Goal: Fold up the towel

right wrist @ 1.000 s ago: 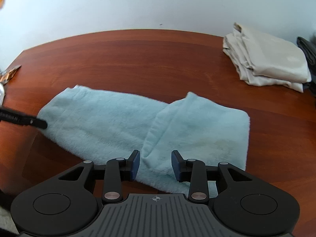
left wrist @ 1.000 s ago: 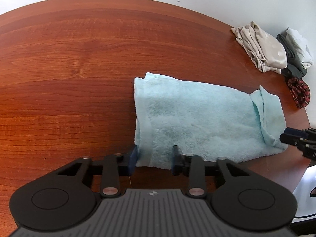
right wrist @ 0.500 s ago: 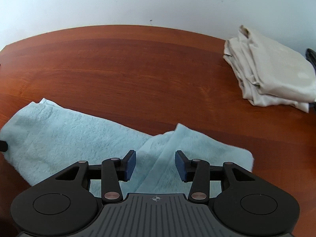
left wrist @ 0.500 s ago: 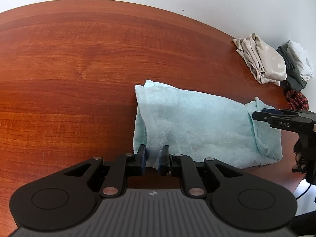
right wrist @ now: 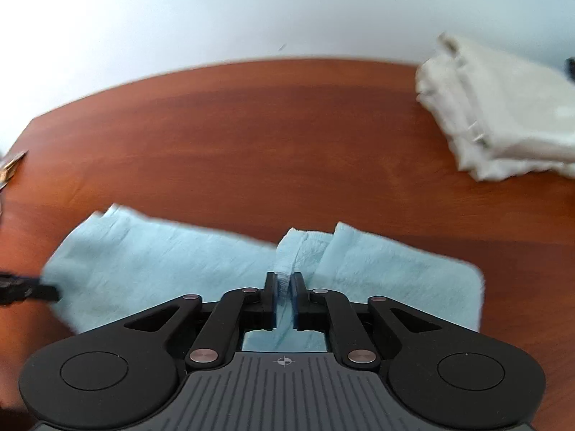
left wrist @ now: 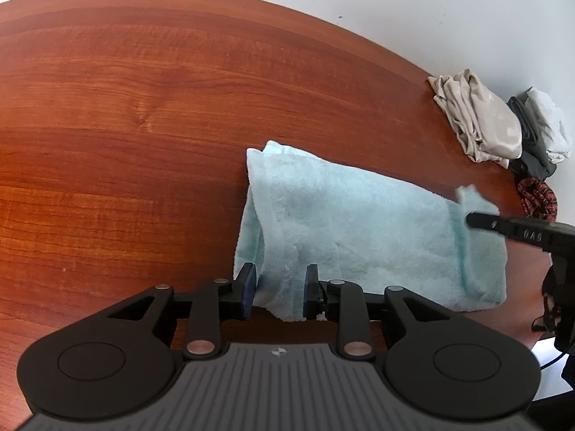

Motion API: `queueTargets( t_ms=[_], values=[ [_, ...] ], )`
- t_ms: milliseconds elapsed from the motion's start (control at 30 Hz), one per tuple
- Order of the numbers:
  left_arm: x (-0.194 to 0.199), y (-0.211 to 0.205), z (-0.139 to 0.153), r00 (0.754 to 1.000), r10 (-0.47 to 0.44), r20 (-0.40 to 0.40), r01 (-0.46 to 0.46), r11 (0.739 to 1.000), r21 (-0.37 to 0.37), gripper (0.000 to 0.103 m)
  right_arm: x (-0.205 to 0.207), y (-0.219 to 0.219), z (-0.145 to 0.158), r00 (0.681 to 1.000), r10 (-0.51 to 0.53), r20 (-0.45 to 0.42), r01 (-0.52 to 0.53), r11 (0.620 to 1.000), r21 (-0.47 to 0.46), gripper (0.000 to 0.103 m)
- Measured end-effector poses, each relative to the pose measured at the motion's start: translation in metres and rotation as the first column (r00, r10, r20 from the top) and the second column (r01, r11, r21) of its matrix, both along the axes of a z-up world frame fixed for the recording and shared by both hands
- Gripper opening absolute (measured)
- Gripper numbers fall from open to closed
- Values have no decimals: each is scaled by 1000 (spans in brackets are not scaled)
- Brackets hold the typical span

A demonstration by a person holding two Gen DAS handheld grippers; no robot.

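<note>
Right wrist view: right gripper (right wrist: 284,287) nipped on a raised ridge of the towel (right wrist: 161,262); towel part-folded on the bench (right wrist: 251,136).

Left wrist view shows the left gripper (left wrist: 279,289) with jaws at a moderate gap, the towel's near corner standing between them; whether the pads bear on the cloth cannot be told. Right jaws are nearly closed, pinching the edge of the flap at the towel's right end. Towel lies as a long doubled band near the bench's front edge, layers visible at its left end, a short flap turned over at the right. Judgement: lengthwise fold is in place; the cross fold is not yet laid flat. Towel is pale blue, thick, fluffy terry with soft rounded edges. Bench is glossy reddish wood grain. Folded beige cloth (right wrist: 503,115) lies well apart.
</note>
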State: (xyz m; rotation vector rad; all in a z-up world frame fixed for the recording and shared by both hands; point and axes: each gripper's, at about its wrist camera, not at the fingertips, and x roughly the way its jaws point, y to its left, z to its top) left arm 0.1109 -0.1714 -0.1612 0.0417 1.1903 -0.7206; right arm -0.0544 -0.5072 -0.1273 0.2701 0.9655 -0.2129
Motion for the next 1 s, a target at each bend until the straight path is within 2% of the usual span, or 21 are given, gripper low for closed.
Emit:
queueTargets(
  t_ms=[33, 67, 167, 300, 367, 633, 800, 933, 1000],
  values=[
    [-1, 0, 1, 1000, -9, 11, 9, 1000, -6, 19, 0, 2, 1, 1000, 7, 1, -7, 1000, 2, 15],
    [-2, -1, 3, 1000, -21, 23, 21, 1000, -10, 15, 0, 5, 3, 1000, 17, 7, -17, 1000, 4, 18],
    [-7, -5, 10, 997, -56, 53, 58, 998, -31, 12, -1, 18, 15, 998, 46, 40, -47, 999, 19, 35],
    [-15, -13, 12, 993, -103, 61, 106, 993, -46, 12, 4, 34, 31, 992, 97, 79, -103, 991, 81, 40],
    [-19, -17, 13, 990, -123, 63, 127, 990, -55, 12, 11, 41, 33, 990, 114, 79, -122, 986, 113, 48],
    [-34, -30, 10, 977, -203, 71, 209, 975, -73, 12, 47, 69, 25, 988, 149, 33, -153, 966, 210, 50],
    [-31, -25, 7, 978, -200, 65, 205, 974, -96, 13, 70, 86, 20, 985, 173, 6, -168, 948, 270, 49],
    [-24, -15, 6, 982, -181, 55, 186, 978, -100, 13, 82, 94, 16, 985, 171, -13, -159, 938, 307, 37],
    [-20, -6, 9, 987, -151, 63, 157, 982, -106, 14, 80, 90, 16, 989, 149, -13, -138, 941, 308, 37]
  ],
)
